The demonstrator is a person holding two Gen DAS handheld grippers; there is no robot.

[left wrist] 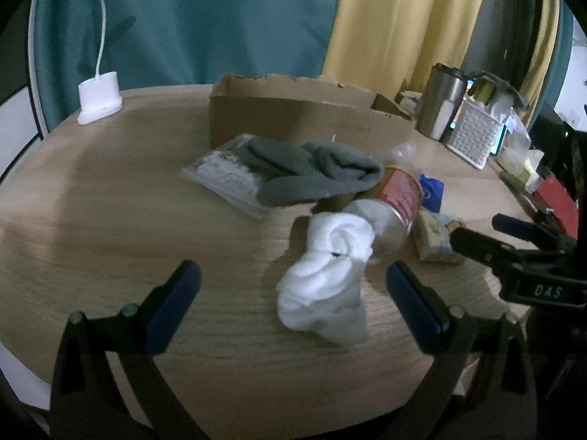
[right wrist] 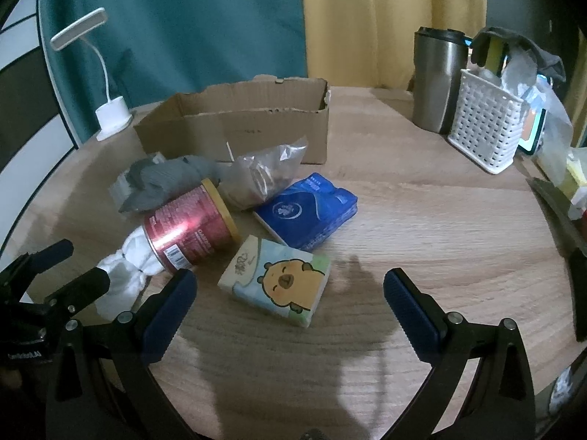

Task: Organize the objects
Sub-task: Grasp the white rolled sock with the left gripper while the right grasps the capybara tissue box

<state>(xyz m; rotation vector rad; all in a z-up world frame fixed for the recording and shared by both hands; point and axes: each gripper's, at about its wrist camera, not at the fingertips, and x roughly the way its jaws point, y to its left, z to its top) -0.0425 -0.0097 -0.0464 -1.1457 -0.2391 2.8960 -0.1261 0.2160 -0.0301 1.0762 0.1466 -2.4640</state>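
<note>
A pile of objects lies on the round wooden table [left wrist: 110, 201] before an open cardboard box [left wrist: 293, 110]. A white sock [left wrist: 326, 275] lies just beyond my left gripper [left wrist: 293, 304], which is open and empty. Behind the sock lie a red can [left wrist: 396, 198] on its side, a grey sock [left wrist: 312, 172] and a clear bag [left wrist: 223, 176]. My right gripper [right wrist: 290, 304] is open and empty, close to a cartoon tissue pack [right wrist: 279, 278]. A blue tissue pack [right wrist: 308, 209], the red can [right wrist: 190, 223] and a clear snack bag [right wrist: 256, 176] lie beyond it.
A white desk lamp [right wrist: 110, 117] stands at the back left. A steel tumbler [right wrist: 436, 80] and a white basket [right wrist: 484, 124] stand at the back right, with clutter along the right edge. The right gripper shows at the right of the left wrist view [left wrist: 513, 253].
</note>
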